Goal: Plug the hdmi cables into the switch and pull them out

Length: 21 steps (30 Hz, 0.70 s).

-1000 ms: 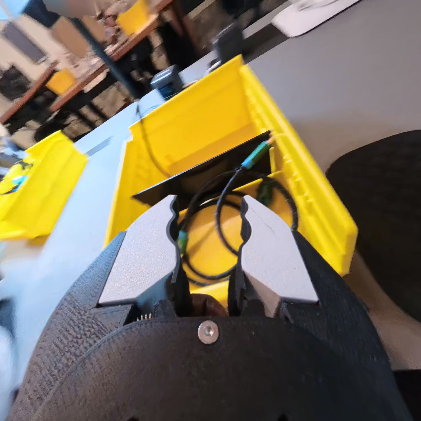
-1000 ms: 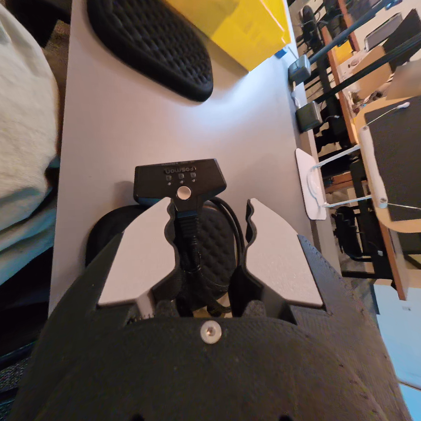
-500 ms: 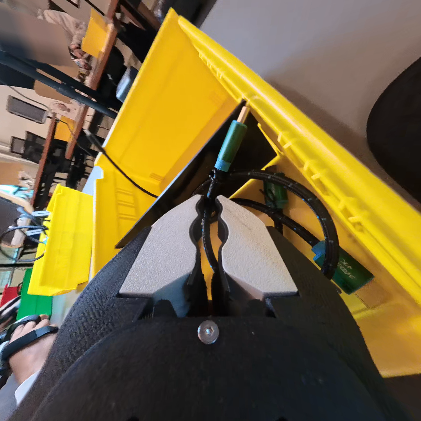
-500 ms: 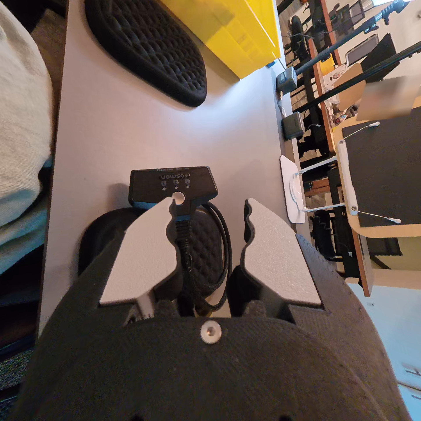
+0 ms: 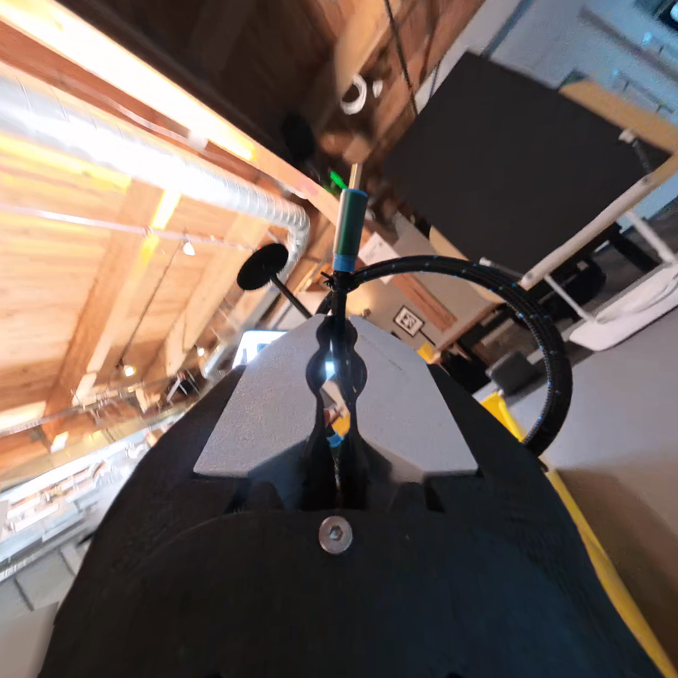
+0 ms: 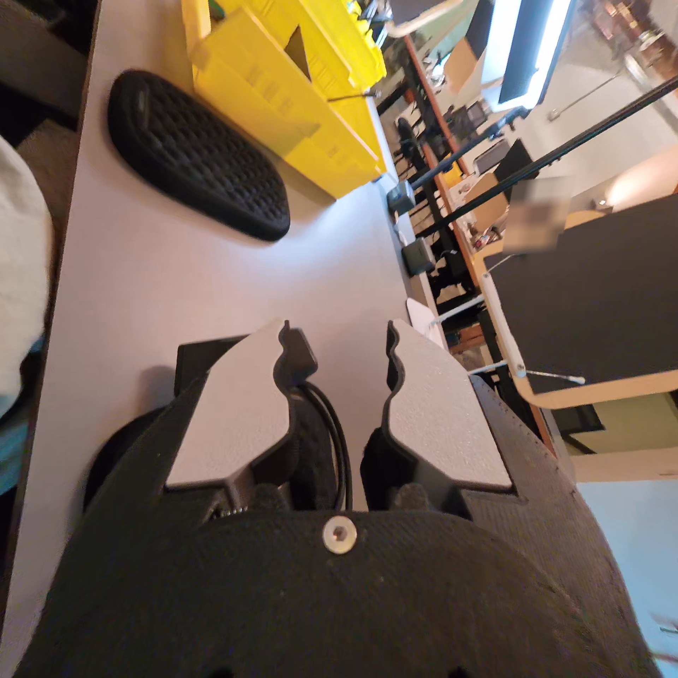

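Note:
My left gripper [image 5: 336,324] is shut on a black braided HDMI cable [image 5: 528,304], just behind its green plug [image 5: 350,223]. The plug points up toward the ceiling and the cable loops off to the right. My right gripper [image 6: 335,326] is open and empty above the grey table [image 6: 183,279]. The black HDMI switch [image 6: 299,352] lies on the table, mostly hidden behind the left finger [image 6: 242,403]. Its own thin black lead [image 6: 339,436] runs back between the fingers.
A yellow bin [image 6: 293,95] stands at the far end of the table, with a black textured pad [image 6: 194,157] beside it. Its yellow rim [image 5: 609,572] also shows in the left wrist view. Two small dark boxes [image 6: 416,255] sit at the table's right edge.
My left gripper closed on the cable in the bin, then lifted it out and tilted up toward the ceiling. My right gripper moved forward over the switch, staying open.

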Tool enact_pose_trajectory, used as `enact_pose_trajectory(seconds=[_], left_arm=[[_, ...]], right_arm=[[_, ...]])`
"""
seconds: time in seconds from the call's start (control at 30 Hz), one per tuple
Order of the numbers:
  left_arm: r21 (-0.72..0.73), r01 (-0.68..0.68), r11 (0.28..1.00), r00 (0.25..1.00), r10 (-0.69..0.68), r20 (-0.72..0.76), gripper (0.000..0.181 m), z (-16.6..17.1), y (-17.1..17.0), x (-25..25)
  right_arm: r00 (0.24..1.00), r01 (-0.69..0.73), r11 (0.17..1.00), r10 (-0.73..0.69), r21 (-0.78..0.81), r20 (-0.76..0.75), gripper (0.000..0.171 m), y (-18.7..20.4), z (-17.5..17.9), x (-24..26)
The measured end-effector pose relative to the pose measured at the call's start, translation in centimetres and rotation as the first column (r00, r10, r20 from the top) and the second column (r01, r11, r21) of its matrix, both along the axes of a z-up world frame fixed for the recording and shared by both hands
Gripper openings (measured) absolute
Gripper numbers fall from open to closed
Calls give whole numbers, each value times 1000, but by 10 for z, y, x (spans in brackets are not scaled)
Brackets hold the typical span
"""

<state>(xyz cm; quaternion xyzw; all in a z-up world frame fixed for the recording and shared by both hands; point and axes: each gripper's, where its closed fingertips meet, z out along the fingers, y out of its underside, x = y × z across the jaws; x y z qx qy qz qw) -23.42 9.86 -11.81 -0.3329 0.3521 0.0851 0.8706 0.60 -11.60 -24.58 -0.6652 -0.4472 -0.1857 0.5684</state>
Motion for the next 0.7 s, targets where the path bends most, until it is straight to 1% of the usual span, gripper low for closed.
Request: enact_pose_trajectory(seconds=[0.1, 0.2, 0.27, 0.37, 0.43, 0.53, 0.6, 0.7], left_arm=[[95, 57, 994, 998, -53, -42, 7, 6, -32, 30], [197, 118, 973, 989, -98, -112, 6, 2, -66, 65], [261, 157, 953, 979, -115, -169, 6, -5, -88, 90], [334, 209, 919, 957, -122, -262, 6, -25, -114, 127], [340, 235, 911, 940, -124, -317, 6, -40, -123, 147], [374, 246, 894, 927, -106, -359, 6, -55, -133, 164], [394, 245, 886, 922, -88, -376, 6, -61, -137, 171], [413, 246, 877, 917, -72, -393, 6, -68, -140, 177]], right_arm=[[997, -59, 997, 61, 46, -46, 51, 4, 7, -17], [990, -107, 992, 113, 68, -86, 51, 2, 11, -25], [986, -106, 991, 116, 83, -118, 50, -1, 15, -21], [969, -120, 988, 137, 95, -204, 48, -10, 23, -14], [946, -154, 980, 183, 124, -268, 47, -17, 32, -15], [883, -223, 956, 282, 193, -376, 45, -25, 49, -25], [844, -208, 954, 287, 217, -453, 40, -19, 56, -27], [809, -189, 965, 258, 181, -529, 39, -3, 51, -36]])
